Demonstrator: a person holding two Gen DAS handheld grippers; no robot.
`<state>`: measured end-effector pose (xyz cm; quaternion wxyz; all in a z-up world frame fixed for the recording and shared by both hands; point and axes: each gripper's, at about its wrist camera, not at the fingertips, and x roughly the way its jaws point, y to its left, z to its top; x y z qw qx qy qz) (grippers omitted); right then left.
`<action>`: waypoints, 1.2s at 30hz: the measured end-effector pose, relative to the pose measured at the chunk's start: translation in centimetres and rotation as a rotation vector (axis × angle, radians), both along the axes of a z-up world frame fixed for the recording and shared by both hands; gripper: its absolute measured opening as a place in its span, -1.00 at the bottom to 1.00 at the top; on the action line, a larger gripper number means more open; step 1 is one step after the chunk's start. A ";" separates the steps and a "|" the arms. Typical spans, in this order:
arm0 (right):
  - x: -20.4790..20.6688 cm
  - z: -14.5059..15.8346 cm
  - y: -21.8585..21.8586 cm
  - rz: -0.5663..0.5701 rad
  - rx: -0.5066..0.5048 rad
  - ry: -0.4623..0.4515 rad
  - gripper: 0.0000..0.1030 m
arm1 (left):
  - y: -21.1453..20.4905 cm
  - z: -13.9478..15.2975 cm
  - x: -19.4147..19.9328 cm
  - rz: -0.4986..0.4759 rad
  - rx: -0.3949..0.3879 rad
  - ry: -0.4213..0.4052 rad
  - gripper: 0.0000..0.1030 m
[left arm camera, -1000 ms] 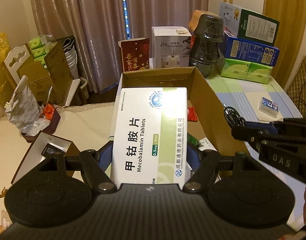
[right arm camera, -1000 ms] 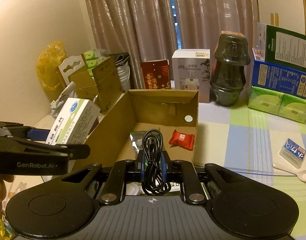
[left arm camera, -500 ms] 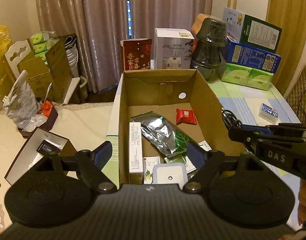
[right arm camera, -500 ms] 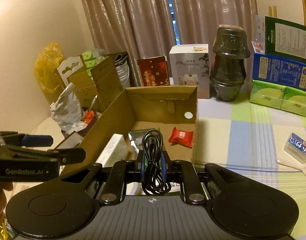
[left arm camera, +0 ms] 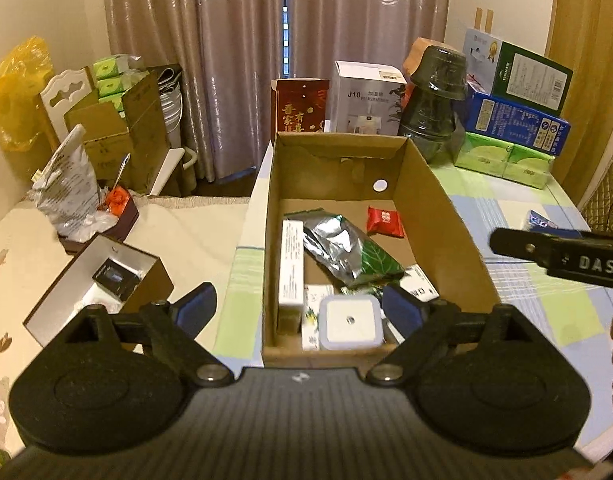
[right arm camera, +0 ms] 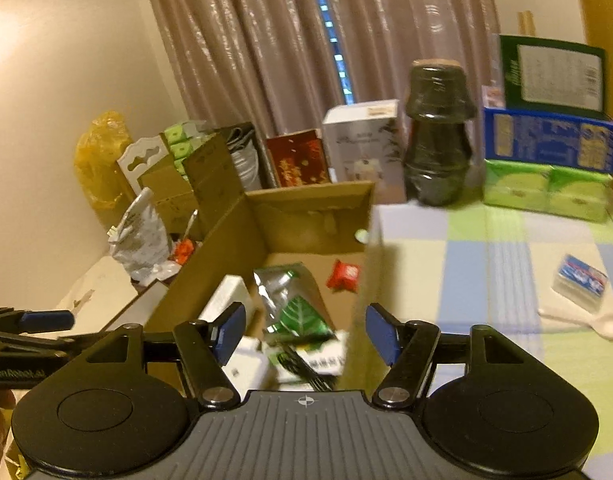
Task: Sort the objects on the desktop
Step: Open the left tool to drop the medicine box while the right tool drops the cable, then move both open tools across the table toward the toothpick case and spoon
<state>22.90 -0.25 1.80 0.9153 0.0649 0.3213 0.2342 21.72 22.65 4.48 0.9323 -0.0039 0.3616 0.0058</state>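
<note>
Pinkish curtains (left arm camera: 242,40) are hanging behind the checked worktop (left arm camera: 518,216), where an open cardboard box (left arm camera: 430,200) is sitting. I am holding my left hand-held gripper (left arm camera: 294,312) over its near end with the jaws opening and nothing between them; the white medicine carton (left arm camera: 292,264) is lying on its edge along the box's left wall, beside a silver-green foil packet (left arm camera: 346,248) and a red sweet (left arm camera: 385,222). My right hand-held gripper (right arm camera: 302,336) is also opening over the box, released, and the black cable (right arm camera: 306,368) is lying just below it on the things inside, blurred. On the worktop to the right, a small blue-labelled plastic case (right arm camera: 580,280) and a white spoon (right arm camera: 586,322) are lying near each other.
</note>
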 end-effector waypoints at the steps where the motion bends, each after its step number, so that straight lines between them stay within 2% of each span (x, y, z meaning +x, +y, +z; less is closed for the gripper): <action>1: -0.5 0.0 -0.6 -0.004 0.001 0.004 0.32 | -0.2 0.0 -0.6 0.007 -0.006 0.002 0.73; 3: -2.0 -0.1 -1.8 -0.012 -0.001 0.011 0.37 | -0.6 -0.1 -1.9 0.013 -0.021 0.002 0.79; 10: -7.2 -0.5 -5.5 0.005 -0.092 -0.008 0.77 | -3.0 0.0 -6.2 0.037 -0.059 0.005 0.98; 16: -10.1 -0.7 -8.9 0.007 -0.117 0.020 0.96 | -6.0 0.0 -9.3 0.032 -0.044 0.004 0.98; 25: -13.1 -0.6 -12.9 -0.003 -0.108 0.049 0.96 | -9.6 0.2 -12.2 0.025 -0.052 0.009 0.98; 36: -14.5 -0.8 -18.5 -0.101 -0.088 0.078 0.96 | -14.3 -0.3 -12.8 -0.049 -0.049 0.035 0.98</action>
